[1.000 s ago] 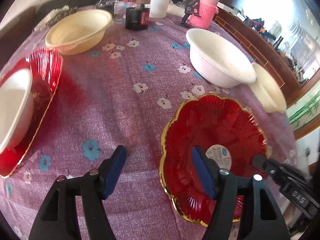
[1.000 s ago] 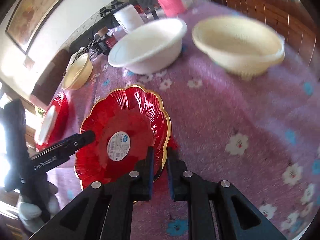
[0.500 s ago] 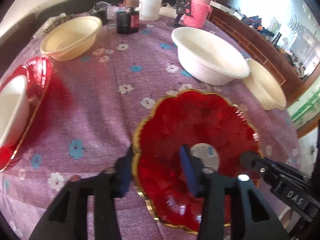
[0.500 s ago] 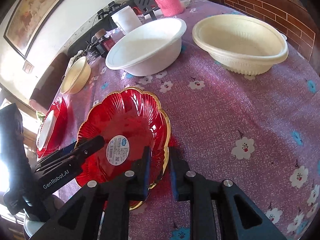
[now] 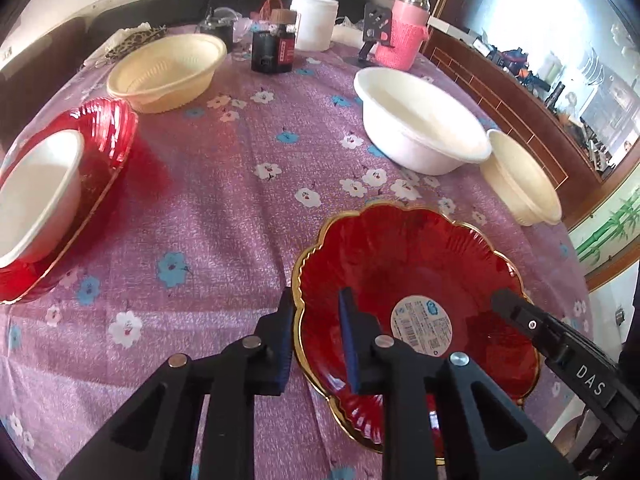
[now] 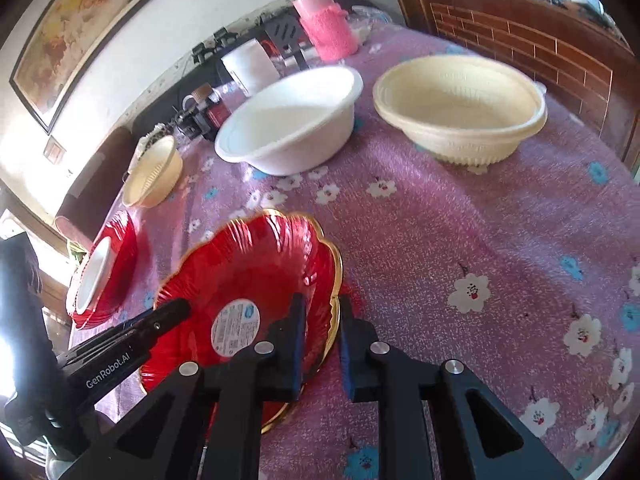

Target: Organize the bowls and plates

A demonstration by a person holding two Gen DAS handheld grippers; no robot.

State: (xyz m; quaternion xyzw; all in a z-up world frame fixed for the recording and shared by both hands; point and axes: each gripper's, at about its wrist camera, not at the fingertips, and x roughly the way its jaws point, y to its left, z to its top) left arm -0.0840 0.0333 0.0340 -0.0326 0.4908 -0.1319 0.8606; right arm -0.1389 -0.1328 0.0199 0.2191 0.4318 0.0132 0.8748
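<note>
Gripping the red plate (image 5: 416, 280) on both sides, we now have our left gripper (image 5: 316, 344) pinched over its left rim, where a second ago those fingers stood wide apart, one short of the rim on the cloth. Our right gripper (image 6: 320, 340) clamps the opposite gold edge, as before. The plate sits at the near edge of the purple tablecloth (image 5: 240, 208), a round label at its centre. We count two red plates, the second red plate (image 5: 104, 152) at far left carrying a small white bowl (image 5: 36, 192). Beyond lie one large white bowl (image 5: 420, 128) and two cream bowls: a left cream bowl (image 5: 168, 68), a right cream bowl (image 5: 520, 180).
</note>
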